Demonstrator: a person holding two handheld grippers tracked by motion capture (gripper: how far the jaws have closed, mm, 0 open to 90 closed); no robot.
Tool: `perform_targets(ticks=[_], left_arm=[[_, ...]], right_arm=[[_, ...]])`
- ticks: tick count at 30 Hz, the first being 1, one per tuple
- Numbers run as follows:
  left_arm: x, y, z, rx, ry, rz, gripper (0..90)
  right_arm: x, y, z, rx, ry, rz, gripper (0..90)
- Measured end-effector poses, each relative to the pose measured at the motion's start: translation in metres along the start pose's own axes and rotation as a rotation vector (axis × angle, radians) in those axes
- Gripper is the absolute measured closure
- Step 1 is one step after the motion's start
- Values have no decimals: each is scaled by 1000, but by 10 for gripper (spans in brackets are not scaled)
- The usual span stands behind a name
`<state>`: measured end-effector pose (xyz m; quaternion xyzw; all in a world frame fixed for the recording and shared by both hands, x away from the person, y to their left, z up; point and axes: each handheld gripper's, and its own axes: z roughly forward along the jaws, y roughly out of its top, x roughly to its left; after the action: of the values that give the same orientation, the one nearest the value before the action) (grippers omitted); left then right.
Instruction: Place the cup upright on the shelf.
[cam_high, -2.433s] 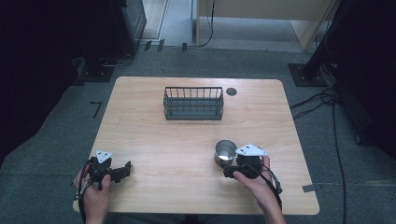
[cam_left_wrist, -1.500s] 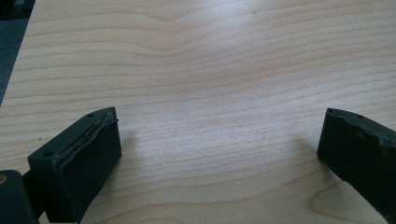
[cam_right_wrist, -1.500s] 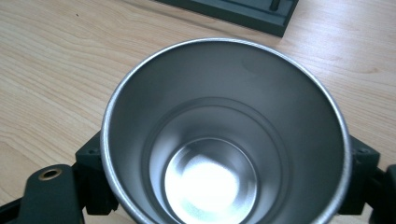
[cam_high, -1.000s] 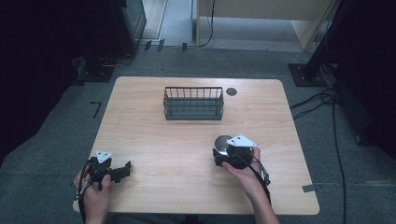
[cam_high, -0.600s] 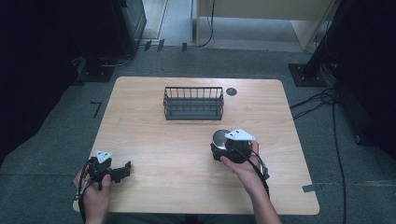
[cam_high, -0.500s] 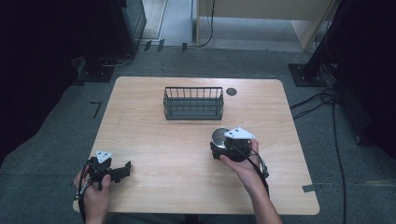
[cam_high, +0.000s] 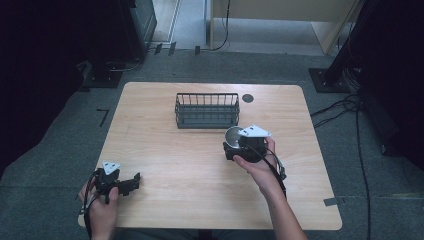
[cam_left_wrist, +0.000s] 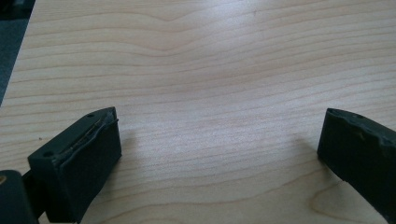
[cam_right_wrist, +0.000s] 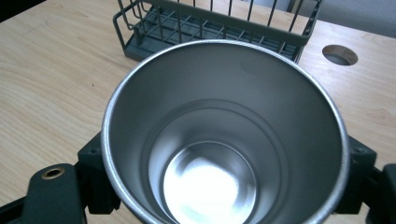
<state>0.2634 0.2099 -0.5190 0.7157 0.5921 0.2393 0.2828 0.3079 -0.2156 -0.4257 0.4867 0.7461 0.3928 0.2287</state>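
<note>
The right gripper (cam_high: 234, 146) is clamped on a steel cup (cam_high: 233, 136), one black jaw pressed to each side of the cup's wall, as the right gripper view shows from just above the rim. The cup (cam_right_wrist: 224, 140) stands mouth up and empty, its bright bottom in plain sight. In the high view the person's right hand (cam_high: 257, 162) holds that gripper over the right half of the table (cam_high: 165, 150), with the cup just on the near side of a dark wire basket (cam_high: 207, 110) — close to the basket's right end but apart from it. The basket (cam_right_wrist: 215, 23) sits toward the far edge, near the middle, and has nothing in it. To its right, by the far edge, a round hole (cam_high: 248, 98) is cut into the tabletop. Well apart from all this, at the near left corner, the left gripper (cam_high: 134, 181) rests low in the person's left hand (cam_high: 100, 210). Its jaws stand wide apart — in the left gripper view bare wood grain lies between them, and no object touches either pad (cam_left_wrist: 88, 163).
</note>
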Motion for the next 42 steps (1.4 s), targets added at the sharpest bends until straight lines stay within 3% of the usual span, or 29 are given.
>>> perform_targets(ticks=[33, 42], left_arm=[[0, 0, 0, 4, 0, 3, 0], [0, 0, 0, 4, 0, 3, 0]], right_arm=[[-9, 58, 39, 26, -24, -20, 182], [-14, 75, 45, 9, -37, -23, 182]])
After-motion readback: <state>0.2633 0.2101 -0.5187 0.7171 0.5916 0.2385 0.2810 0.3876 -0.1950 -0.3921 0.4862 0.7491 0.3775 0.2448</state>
